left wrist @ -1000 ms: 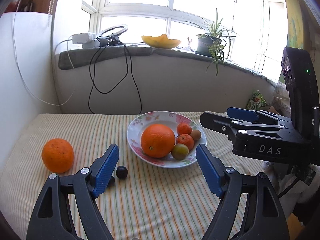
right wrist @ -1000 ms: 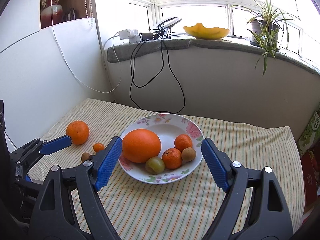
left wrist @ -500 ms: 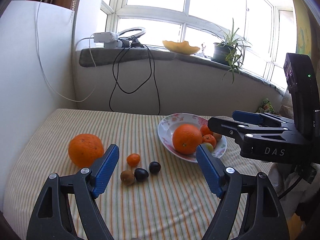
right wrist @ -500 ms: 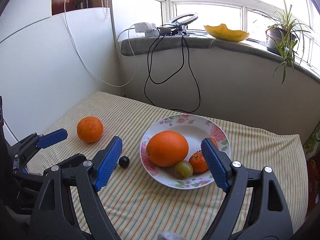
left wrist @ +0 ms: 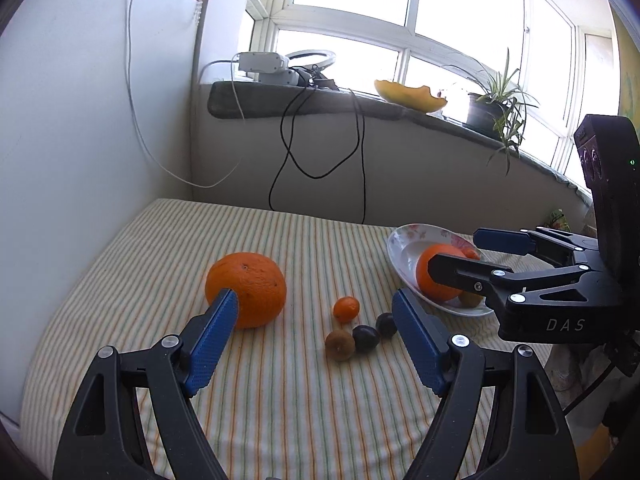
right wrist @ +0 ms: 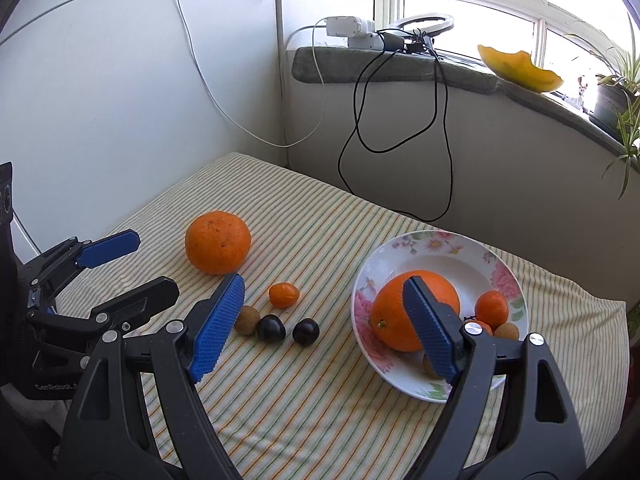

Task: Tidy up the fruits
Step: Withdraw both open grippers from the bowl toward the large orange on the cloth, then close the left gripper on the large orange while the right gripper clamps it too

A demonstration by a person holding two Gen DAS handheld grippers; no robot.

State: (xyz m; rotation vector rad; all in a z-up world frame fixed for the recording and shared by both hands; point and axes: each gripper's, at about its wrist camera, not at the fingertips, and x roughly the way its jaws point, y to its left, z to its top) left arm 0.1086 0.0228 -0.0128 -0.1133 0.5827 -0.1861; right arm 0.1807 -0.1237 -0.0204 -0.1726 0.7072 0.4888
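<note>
A big orange [left wrist: 247,288] [right wrist: 218,242] lies loose on the striped cloth. Beside it sit a small tangerine [left wrist: 346,307] [right wrist: 283,294], a brown kiwi-like fruit [left wrist: 339,345] [right wrist: 247,320] and two dark plums [left wrist: 366,337] [right wrist: 271,328]. A floral plate [right wrist: 448,252] [left wrist: 400,240] holds another large orange [right wrist: 394,312] and several small fruits. My left gripper [left wrist: 316,336] is open, its left pad in front of the loose orange. My right gripper [right wrist: 324,320] is open above the small fruits and the plate's left rim.
White walls close the left and far sides of the table. Black and white cables [right wrist: 400,120] hang from a sill with a power strip, a melon rind [right wrist: 520,68] and a potted plant [left wrist: 496,112]. The table's right edge drops off past the plate.
Both grippers have swung left: the plate slid to the right of each view and the loose orange and small fruits came toward the middle. Both stayed open.
</note>
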